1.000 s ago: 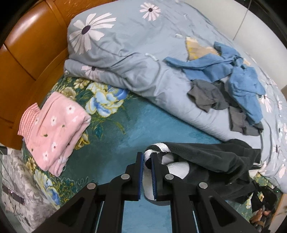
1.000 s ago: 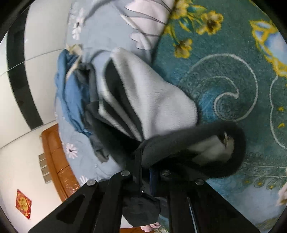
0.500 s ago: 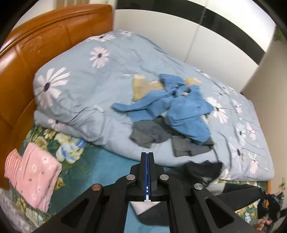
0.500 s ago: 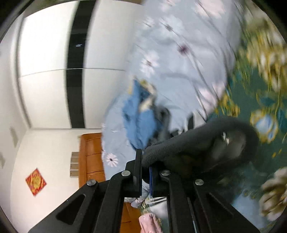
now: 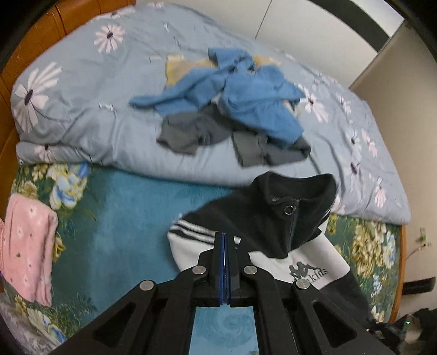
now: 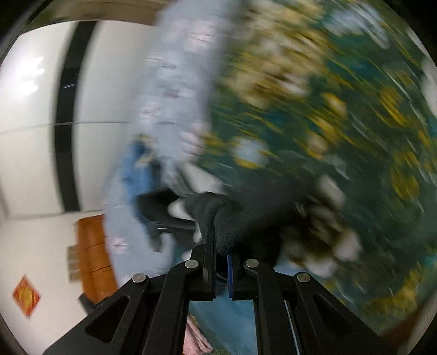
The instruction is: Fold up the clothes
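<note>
The black-and-white jacket lay unfolded on the teal bedspread; one pink garment sat folded at 9 o'clock, while blue and grey clothes remained heaped at 12 o'clock. The left gripper was fully closed with nothing visibly held; the right gripper clamped the jacket's dark fabric.

A home bedroom — ahead of the jaws lies a bed with a flowered duvet, a wooden headboard beyond, loose clothes on top.
</note>
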